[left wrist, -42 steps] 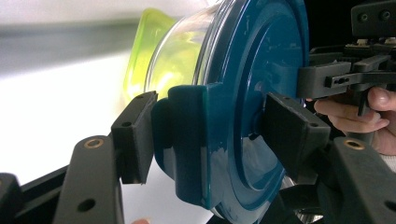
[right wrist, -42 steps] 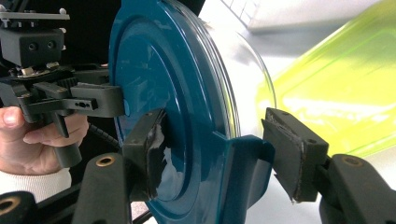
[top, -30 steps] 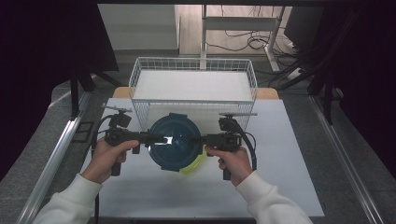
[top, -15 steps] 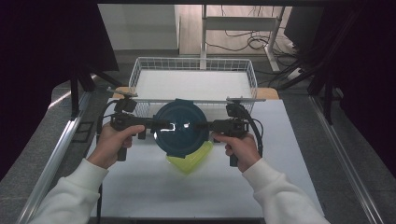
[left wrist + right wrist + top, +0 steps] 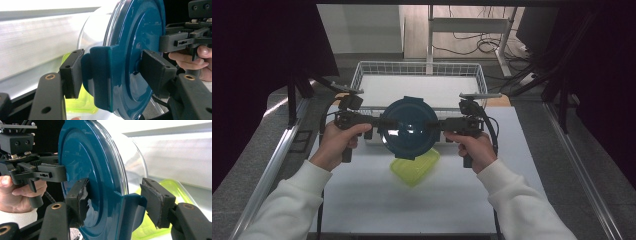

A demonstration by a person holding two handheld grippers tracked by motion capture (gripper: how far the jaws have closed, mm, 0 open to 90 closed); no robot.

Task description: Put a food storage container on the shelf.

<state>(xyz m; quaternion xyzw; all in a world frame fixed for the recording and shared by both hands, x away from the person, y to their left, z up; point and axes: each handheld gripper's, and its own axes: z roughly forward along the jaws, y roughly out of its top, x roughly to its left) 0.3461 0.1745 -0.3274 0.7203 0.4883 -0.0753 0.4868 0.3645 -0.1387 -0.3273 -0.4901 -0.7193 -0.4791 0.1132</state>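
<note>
A round clear container with a teal lid (image 5: 408, 127) hangs above the white table, held level between both grippers. My left gripper (image 5: 381, 122) is shut on its left rim and latch tab, and my right gripper (image 5: 438, 123) is shut on the right rim and tab. In the left gripper view the pads (image 5: 72, 72) clamp the teal lid (image 5: 140, 37) at its tab. In the right gripper view the pads (image 5: 80, 202) pinch the lid (image 5: 85, 157) the same way. Beneath it a yellow-green container (image 5: 414, 167) lies on the table.
A white wire basket (image 5: 362, 75) stands just beyond the held container at the table's far edge. The white table top (image 5: 512, 165) stretches to the right and toward the person. Metal rails run along both sides of the table.
Both hands have lifted the teal-lidded container and carried it away from the person toward the basket. The yellow-green container beneath it has come into view.
</note>
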